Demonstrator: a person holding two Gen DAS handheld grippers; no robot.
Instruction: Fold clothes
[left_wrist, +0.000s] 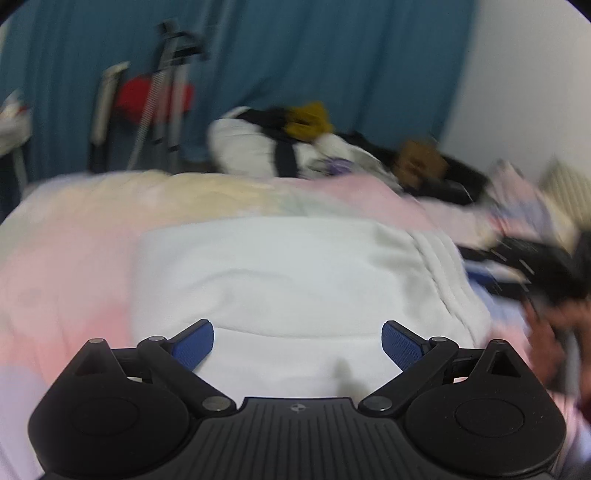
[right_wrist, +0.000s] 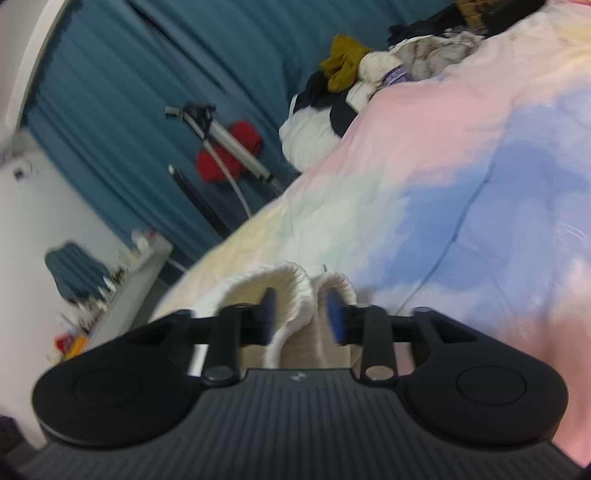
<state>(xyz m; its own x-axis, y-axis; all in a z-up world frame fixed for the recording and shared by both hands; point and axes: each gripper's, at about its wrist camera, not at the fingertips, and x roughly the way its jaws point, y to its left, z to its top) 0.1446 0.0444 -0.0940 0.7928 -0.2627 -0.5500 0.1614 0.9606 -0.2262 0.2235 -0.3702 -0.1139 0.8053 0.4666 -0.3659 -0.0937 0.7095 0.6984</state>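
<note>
A white garment lies spread flat on the pastel bedspread in the left wrist view. My left gripper hovers just above its near part, wide open with nothing between the blue pads. In the right wrist view my right gripper is shut on a bunched fold of cream-white ribbed fabric, lifted over the bedspread. The right gripper's black body and a hand show blurred at the right edge of the left wrist view.
A pile of mixed clothes, white, black and mustard, sits at the far side of the bed. Behind it hang teal curtains. A tripod with a red item stands beside the bed. A white cabinet stands left.
</note>
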